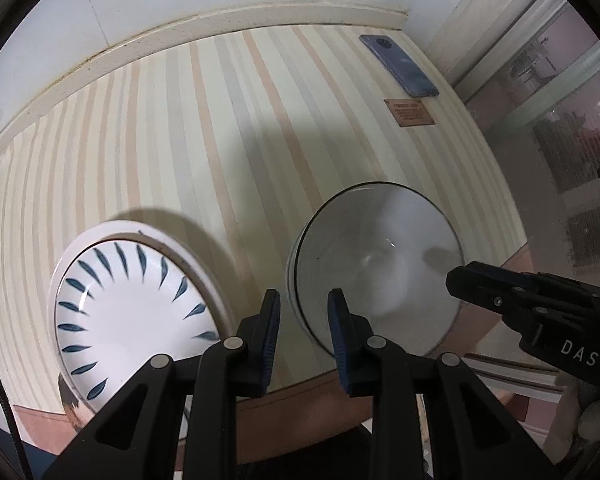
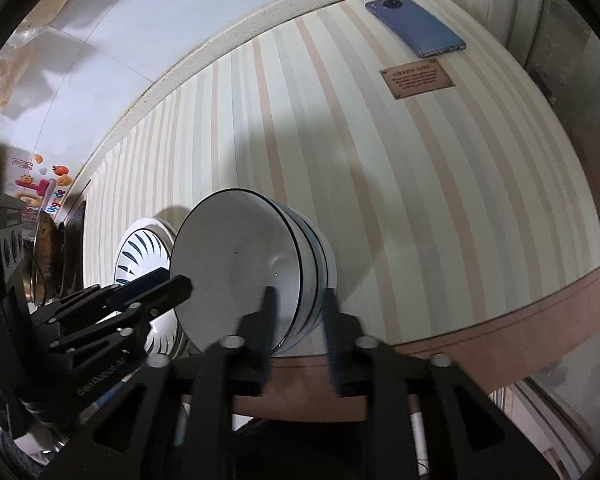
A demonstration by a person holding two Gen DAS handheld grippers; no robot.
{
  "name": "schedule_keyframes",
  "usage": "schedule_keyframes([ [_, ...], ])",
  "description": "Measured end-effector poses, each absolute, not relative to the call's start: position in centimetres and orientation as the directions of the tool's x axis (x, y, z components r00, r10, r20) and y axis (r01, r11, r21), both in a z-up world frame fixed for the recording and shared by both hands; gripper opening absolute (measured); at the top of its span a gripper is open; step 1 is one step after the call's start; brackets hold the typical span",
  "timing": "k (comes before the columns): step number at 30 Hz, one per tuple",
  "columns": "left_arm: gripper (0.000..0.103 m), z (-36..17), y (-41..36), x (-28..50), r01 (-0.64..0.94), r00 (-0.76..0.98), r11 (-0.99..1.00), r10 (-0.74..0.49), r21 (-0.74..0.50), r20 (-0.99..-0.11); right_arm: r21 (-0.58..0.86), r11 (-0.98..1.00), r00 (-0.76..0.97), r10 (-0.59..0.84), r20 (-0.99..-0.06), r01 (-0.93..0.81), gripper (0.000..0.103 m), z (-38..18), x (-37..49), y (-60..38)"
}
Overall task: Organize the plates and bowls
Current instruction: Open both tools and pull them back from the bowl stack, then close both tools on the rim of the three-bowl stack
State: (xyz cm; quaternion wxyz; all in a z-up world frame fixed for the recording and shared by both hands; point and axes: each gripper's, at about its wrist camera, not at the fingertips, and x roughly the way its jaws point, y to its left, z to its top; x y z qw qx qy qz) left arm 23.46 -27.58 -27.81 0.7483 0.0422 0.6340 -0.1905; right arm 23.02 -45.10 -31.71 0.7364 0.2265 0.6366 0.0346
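A white bowl with a dark rim [image 1: 380,264] sits near the table's front edge; in the right wrist view [image 2: 240,268] it tops a small stack of bowls. To its left lie white plates with blue leaf marks [image 1: 128,312], also in the right wrist view [image 2: 144,252]. My left gripper [image 1: 304,340] is open and empty, its jaws over the gap between plates and bowl. My right gripper [image 2: 298,332] is open and empty, its jaws straddling the bowl stack's near right rim. The right gripper shows in the left wrist view [image 1: 472,276] by the bowl's right rim.
The table [image 2: 420,200] has a striped cloth with a brown front border. A blue phone [image 2: 416,26] and a small brown plaque [image 2: 418,78] lie at the far right. A wall runs behind; dark items and a colourful sticker stand at the left.
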Motion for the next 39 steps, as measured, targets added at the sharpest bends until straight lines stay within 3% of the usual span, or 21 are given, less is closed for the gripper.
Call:
schedule_keyframes([
  [1,0.023,-27.3,-27.3,23.3,0.338,0.133,0.924,-0.237,-0.181,-0.962,0.362,0.903,0.194,0.322,-0.927,0.233,0.048,-31.1,22.8,-45.0],
  [5,0.035,-25.0,-26.2,22.4,0.349,0.165,0.915,-0.274,-0.203,-0.948,0.321,0.922,0.222,0.274,-0.936,0.214,0.057,-28.8,21.7,-44.7],
  [7,0.035,-23.9,-25.9,22.0,0.360,0.182,0.909,-0.288,-0.209,-0.940,0.309,0.928,0.233,0.260,-0.937,0.207,0.069,-27.8,21.2,-44.6],
  [8,0.040,-23.4,-25.7,21.7,0.363,0.189,0.907,-0.294,-0.212,-0.937,0.304,0.930,0.241,0.252,-0.937,0.208,0.072,-27.2,20.8,-44.4],
  [9,0.054,-23.0,-25.6,21.7,0.366,0.192,0.905,-0.300,-0.216,-0.935,0.301,0.931,0.245,0.248,-0.937,0.206,0.075,-26.7,20.6,-44.3],
  [11,0.072,-21.9,-25.4,21.2,0.377,0.211,0.900,-0.313,-0.219,-0.926,0.301,0.932,0.255,0.247,-0.935,0.202,0.075,-25.8,20.0,-44.1],
  [14,0.074,-20.6,-25.2,20.9,0.390,0.234,0.894,-0.328,-0.221,-0.915,0.302,0.932,0.262,0.246,-0.933,0.200,0.076,-24.9,19.3,-44.0],
  [18,0.093,-19.6,-25.1,20.9,0.395,0.241,0.888,-0.346,-0.234,-0.907,0.309,0.930,0.275,0.250,-0.928,0.198,0.086,-24.0,18.4,-43.9],
  [29,0.093,-23.0,-26.2,23.7,0.373,0.183,0.889,-0.351,-0.265,-0.918,0.343,0.911,0.268,0.280,-0.922,0.228,0.091,-25.7,18.9,-45.4],
  [39,0.093,-29.7,-28.1,29.0,0.356,0.032,0.889,-0.321,-0.289,-0.947,0.478,0.831,0.186,0.442,-0.878,0.285,0.092,-33.9,21.5,-46.7],
])
